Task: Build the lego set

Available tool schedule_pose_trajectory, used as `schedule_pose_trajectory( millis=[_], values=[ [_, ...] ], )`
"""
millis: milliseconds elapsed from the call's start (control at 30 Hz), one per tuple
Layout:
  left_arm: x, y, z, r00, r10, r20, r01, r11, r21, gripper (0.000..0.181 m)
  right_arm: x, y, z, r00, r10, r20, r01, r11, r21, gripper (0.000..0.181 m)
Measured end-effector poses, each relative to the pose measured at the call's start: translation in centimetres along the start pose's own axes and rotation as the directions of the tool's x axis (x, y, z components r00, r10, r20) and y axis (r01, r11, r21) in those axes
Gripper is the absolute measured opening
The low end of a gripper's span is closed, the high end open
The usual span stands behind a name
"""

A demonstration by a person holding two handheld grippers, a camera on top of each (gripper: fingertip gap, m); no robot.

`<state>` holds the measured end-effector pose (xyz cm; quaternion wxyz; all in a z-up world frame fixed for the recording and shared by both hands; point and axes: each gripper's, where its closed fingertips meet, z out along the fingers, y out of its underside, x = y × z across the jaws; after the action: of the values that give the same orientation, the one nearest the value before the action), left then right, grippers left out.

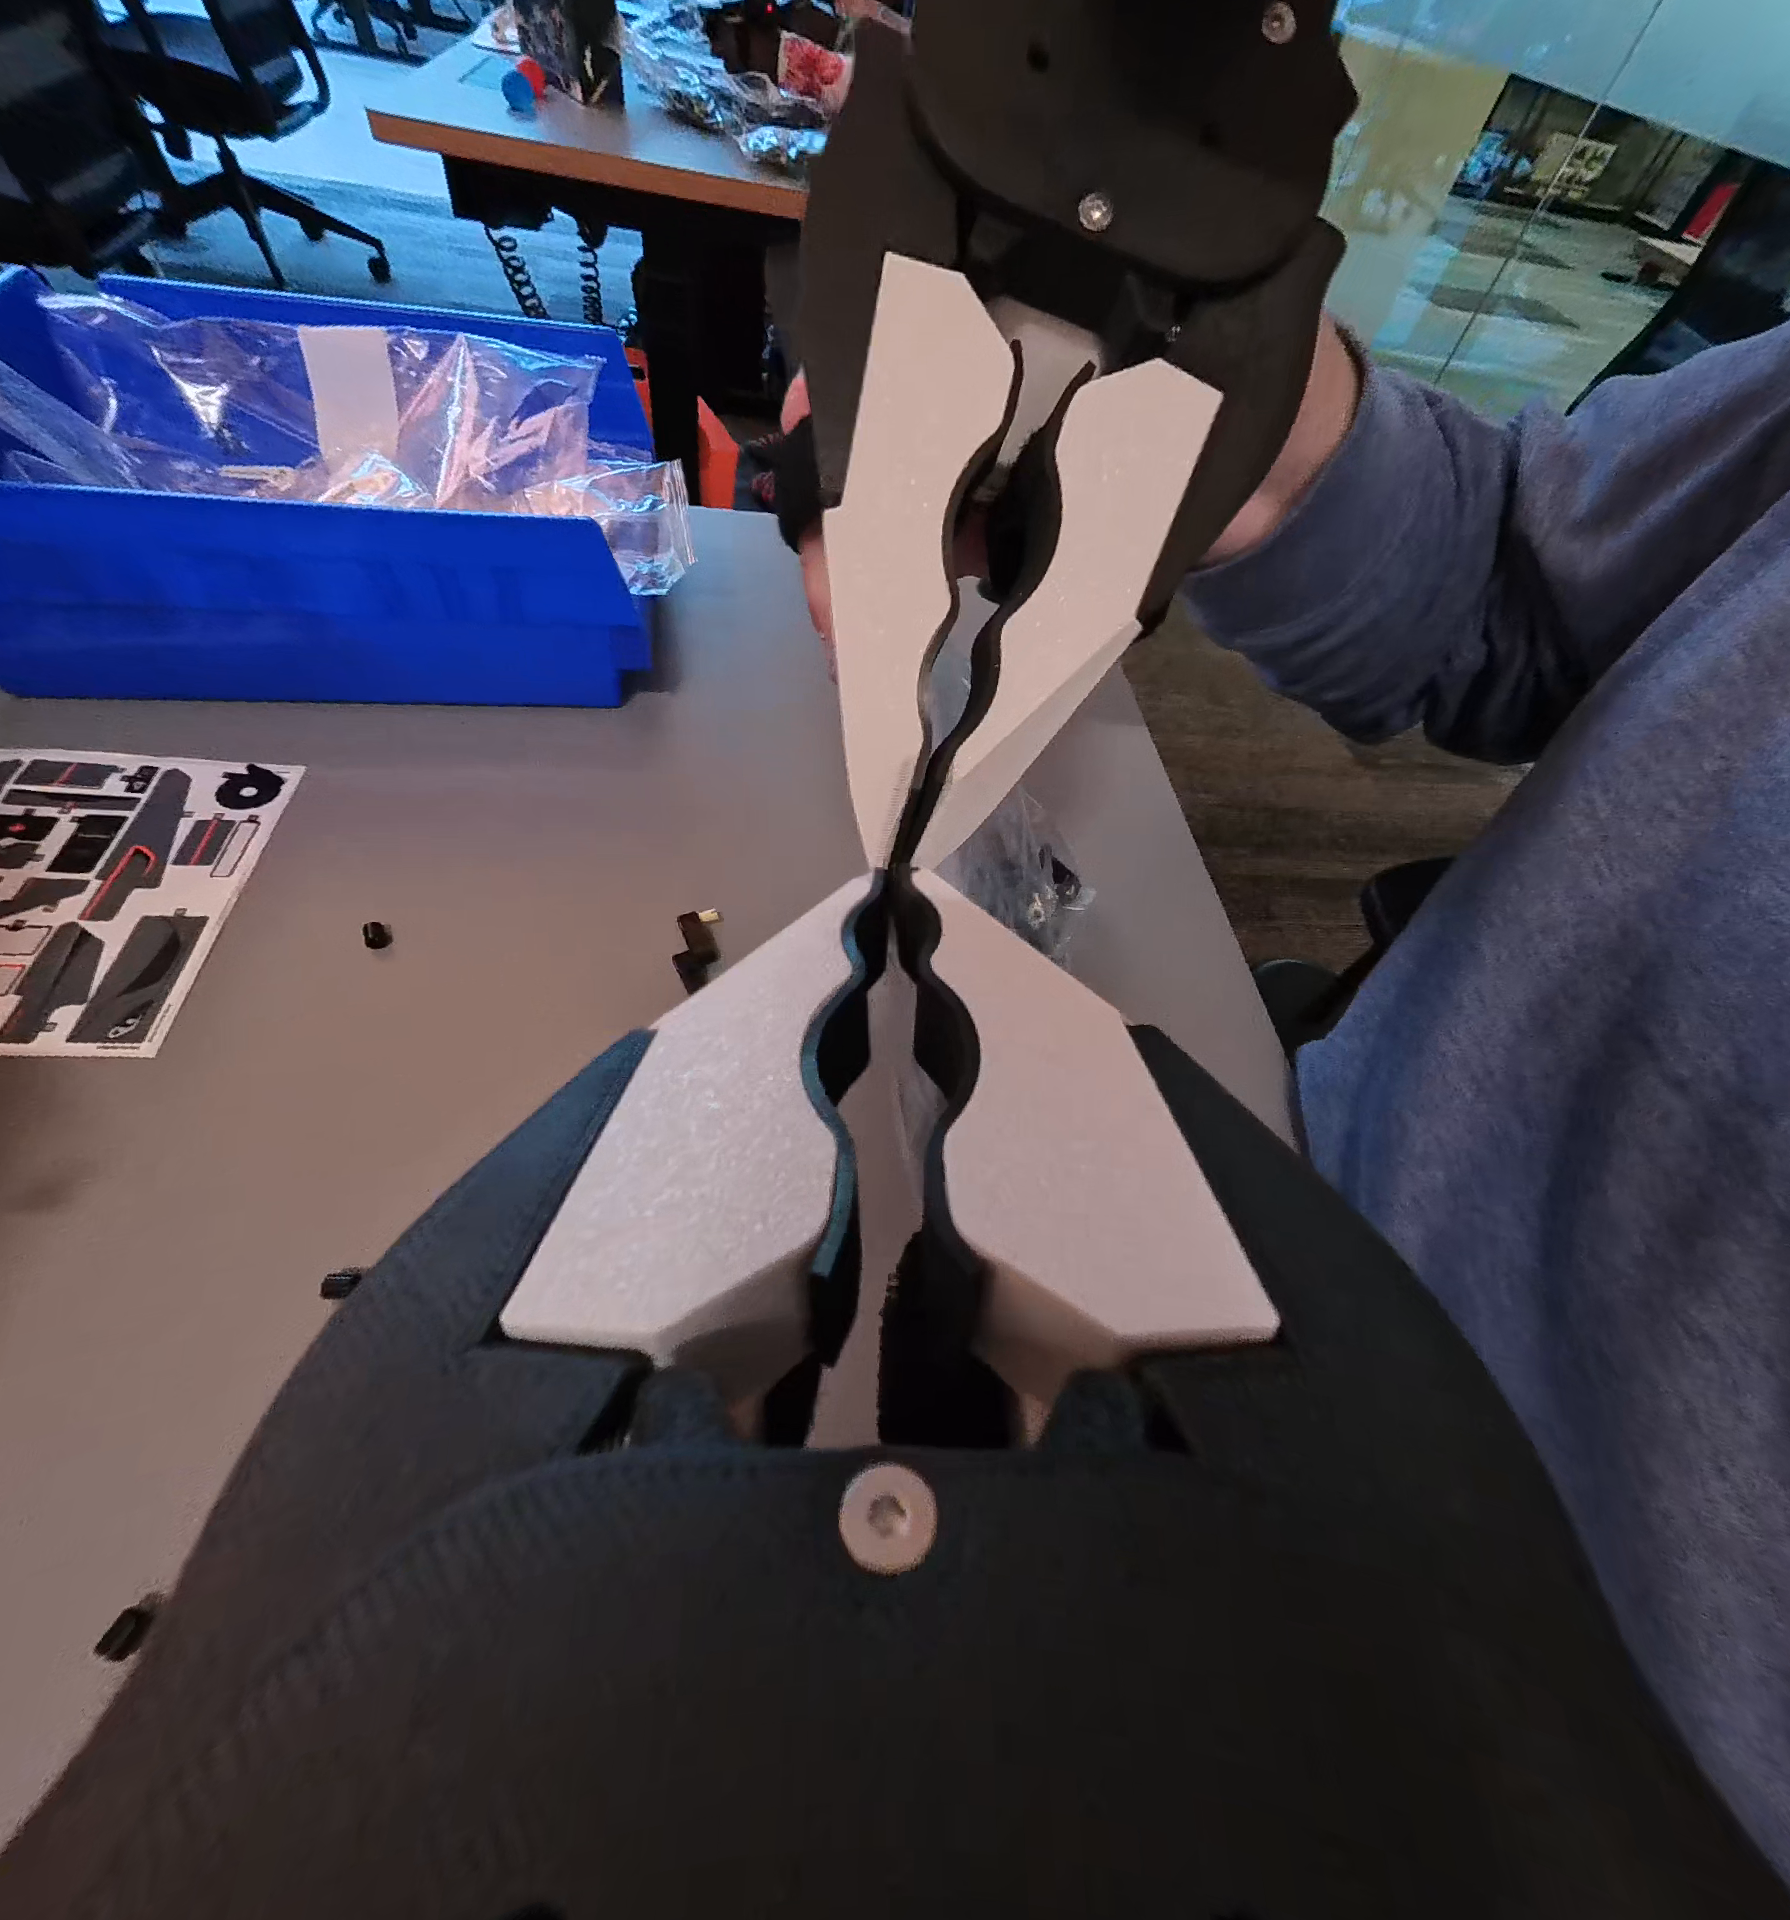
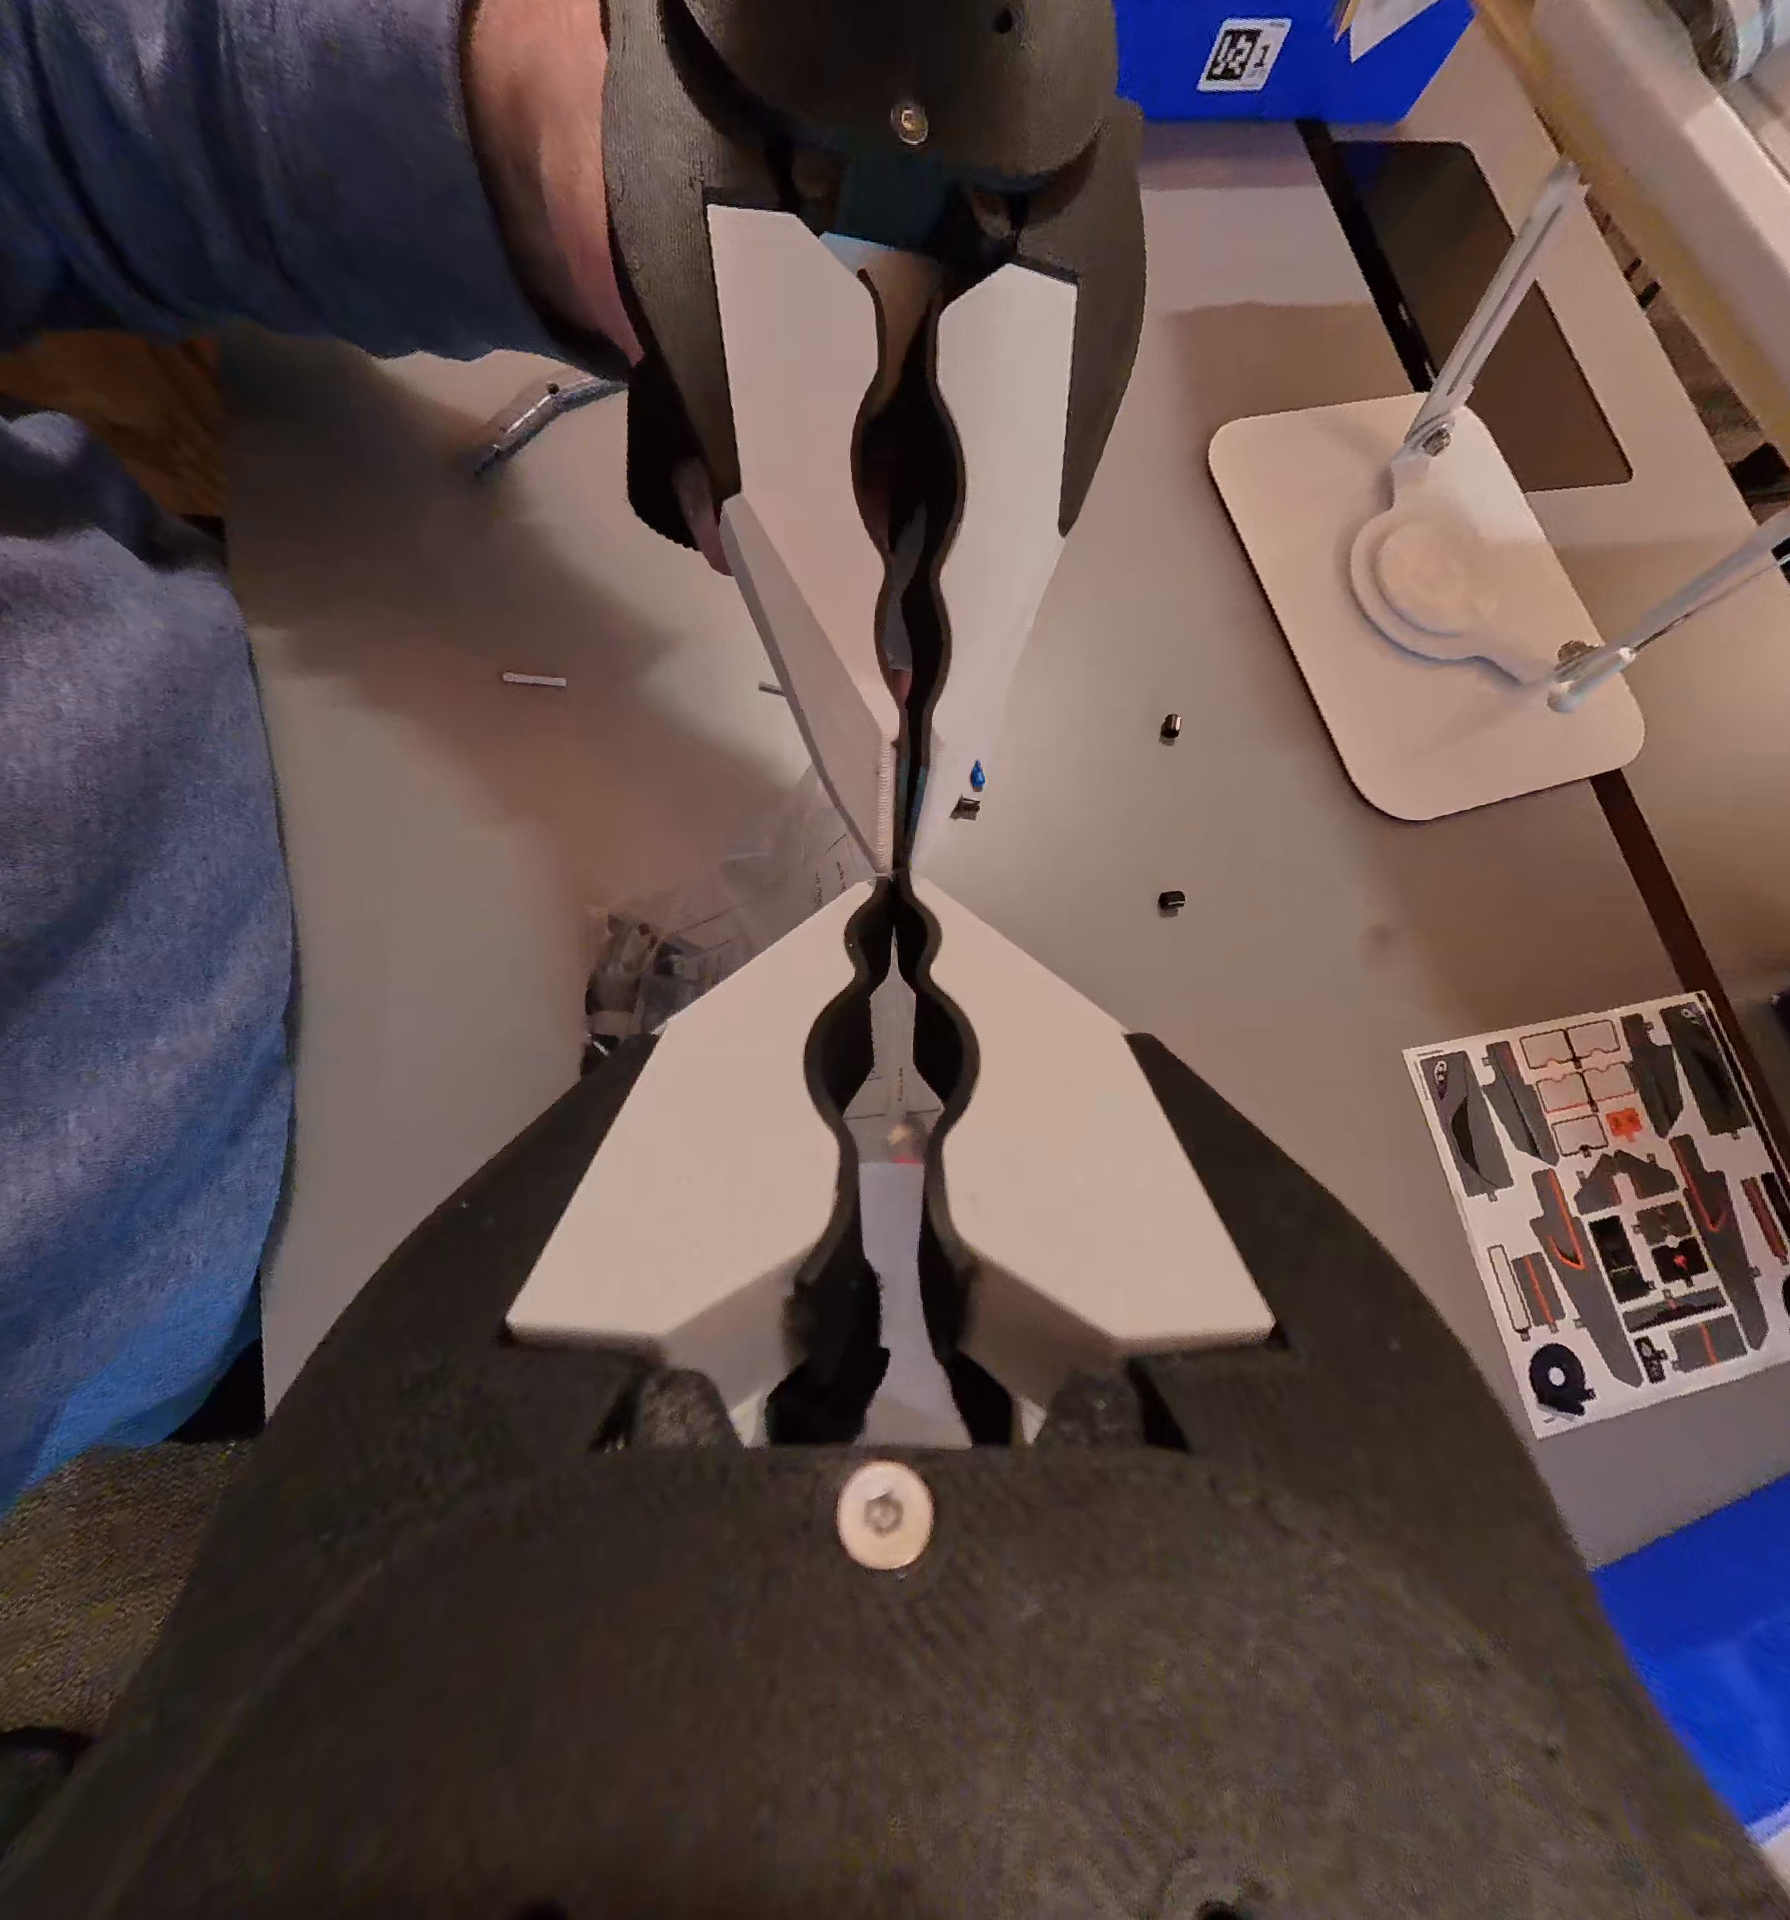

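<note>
Right now the 2 grippers meet tip to tip above the grey table (image 1: 475, 831). From the left wrist view, the left gripper (image 1: 886, 894) has its white fingers (image 1: 725, 1122) drawn together at the tips, and the right gripper (image 1: 906, 847) comes down from above, likewise pinched closed. Something thin and clear seems caught between them, probably the neck of a plastic bag of lego pieces (image 1: 1026, 883), though I cannot tell which gripper actually grips it.

In the right wrist view the right gripper (image 2: 891, 894) faces the left gripper (image 2: 896, 857), with the crumpled bag (image 2: 683, 956) hanging just beneath them. A few small black pieces (image 2: 1169, 900) lie scattered on the table, near a tiny blue piece (image 2: 977, 774). A sticker sheet (image 2: 1639, 1205) lies flat to one side, near a blue bin (image 1: 278, 592) holding clear bags. A white lamp base (image 2: 1306, 613) stands farther off.
</note>
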<state>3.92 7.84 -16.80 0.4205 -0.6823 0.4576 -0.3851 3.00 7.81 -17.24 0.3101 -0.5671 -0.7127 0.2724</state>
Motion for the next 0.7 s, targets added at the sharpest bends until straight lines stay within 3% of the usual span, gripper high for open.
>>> schedule_pose_trajectory(
  millis=[367,700],
  values=[
    [-0.46,0.25,-0.21,0.999,-0.037,0.002,0.037,0.999,-0.027,0.000,0.58,-0.09,0.39,0.973,-0.123,-0.198,0.118,0.992,-0.034,0.000],
    [-0.21,0.13,-0.36,0.999,0.050,0.009,-0.048,0.992,-0.114,0.000,0.39,-0.31,0.26,0.973,-0.102,-0.208,0.090,0.994,-0.065,0.000]
  ],
)
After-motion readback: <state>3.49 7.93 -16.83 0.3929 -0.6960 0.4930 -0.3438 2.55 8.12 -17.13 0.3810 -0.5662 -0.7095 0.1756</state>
